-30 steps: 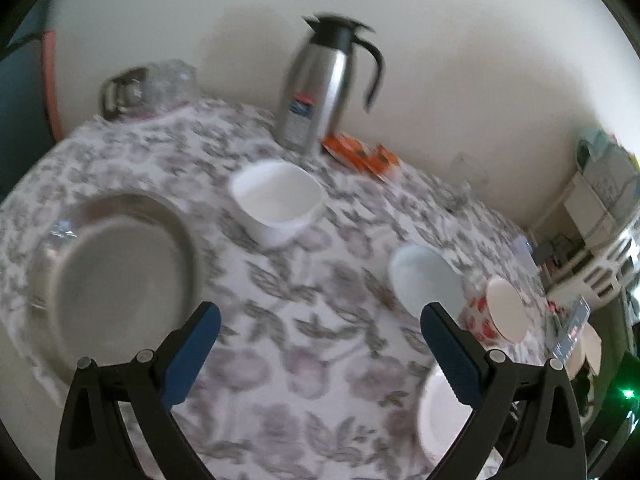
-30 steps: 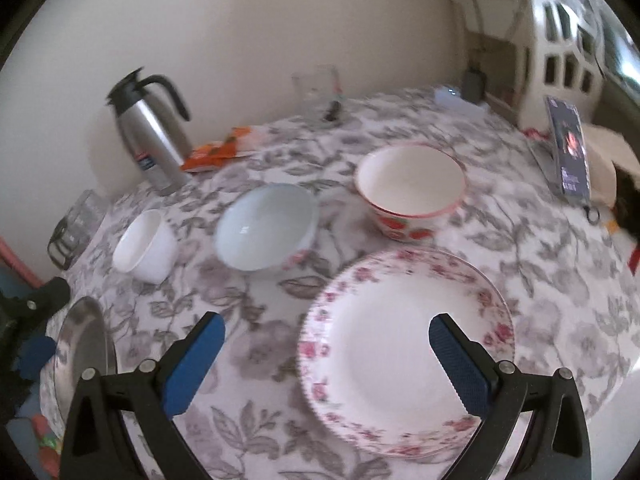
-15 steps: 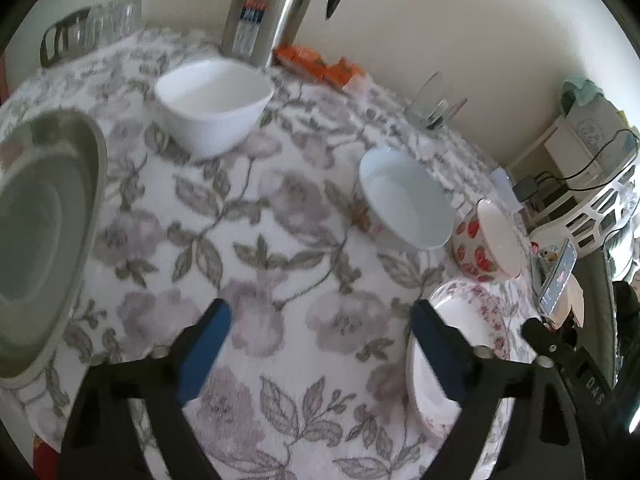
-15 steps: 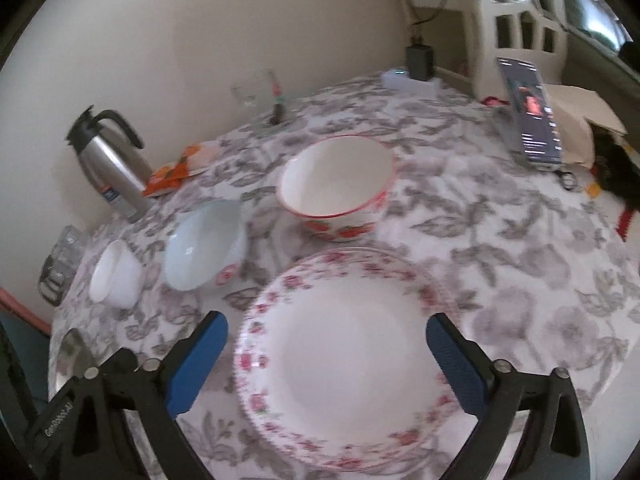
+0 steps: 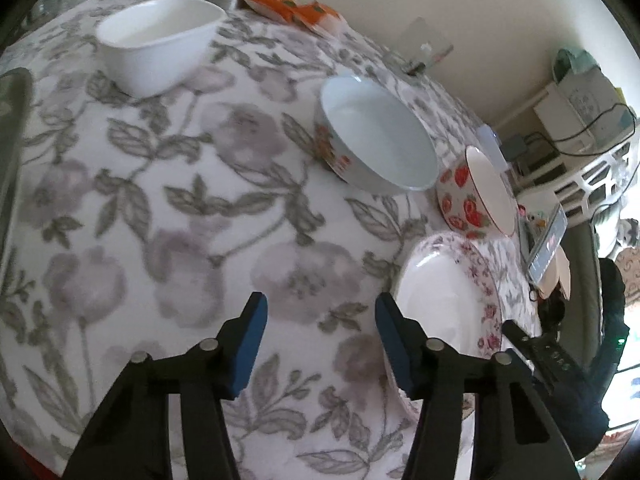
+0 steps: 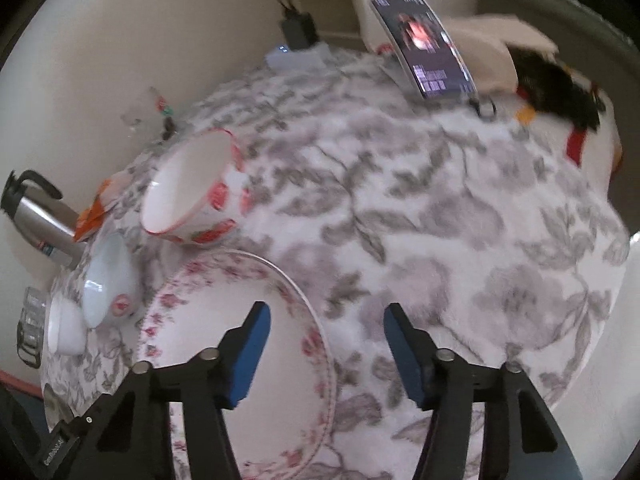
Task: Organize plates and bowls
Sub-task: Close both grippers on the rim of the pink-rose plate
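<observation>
both claws have just been narrowing and grasp nothing. the right claw (image 6: pixel 324 350) straddles the rim of the floral plate (image 6: pixel 208 360) on the tabletop (image 6: pixel 460 240), seemingly to pinch its edge; the left claw (image 5: pixel 318 340) hovers just beside that plate, probably to steady it.

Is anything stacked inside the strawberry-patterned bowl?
No, the strawberry bowl shows a bare white inside in the right wrist view, with nothing nested in it.
</observation>
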The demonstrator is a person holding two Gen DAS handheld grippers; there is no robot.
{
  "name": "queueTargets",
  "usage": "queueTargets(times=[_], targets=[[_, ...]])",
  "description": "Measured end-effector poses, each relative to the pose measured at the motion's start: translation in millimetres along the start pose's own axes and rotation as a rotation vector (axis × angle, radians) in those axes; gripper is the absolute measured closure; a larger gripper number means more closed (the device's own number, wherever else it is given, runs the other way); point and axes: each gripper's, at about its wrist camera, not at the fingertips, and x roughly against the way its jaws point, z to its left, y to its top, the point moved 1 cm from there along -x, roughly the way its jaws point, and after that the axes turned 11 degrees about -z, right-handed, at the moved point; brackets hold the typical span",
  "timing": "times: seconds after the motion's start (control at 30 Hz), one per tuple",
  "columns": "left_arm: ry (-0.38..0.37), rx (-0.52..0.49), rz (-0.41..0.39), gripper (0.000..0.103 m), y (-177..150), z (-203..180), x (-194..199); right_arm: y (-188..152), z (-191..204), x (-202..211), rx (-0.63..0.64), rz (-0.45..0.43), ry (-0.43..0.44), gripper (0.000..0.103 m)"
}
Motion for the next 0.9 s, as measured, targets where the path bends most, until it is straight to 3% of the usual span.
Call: queueTargets(times=[0.13, 0.3, 0.53, 0.9], targets=[[-0.036, 0.01, 0.026, 0.047, -3, -3, -7, -3, 3, -4, 0.0, 0.017, 0.027, 0.057], [-0.064, -0.046, 0.056, 0.05, -10, -17, -14, -5, 11, -5, 0.005, 0.026, 0.083, 0.062], [-0.094, -0.073, 0.106, 0.072, -17, -24, -26, -12, 11, -12, 0.005, 0.047, 0.086, 0.071], [-0.128, -0.101, 0.097, 0.074, -16, -36, -41, -12, 6, -11, -0.026, 0.036, 0.1, 0.074]])
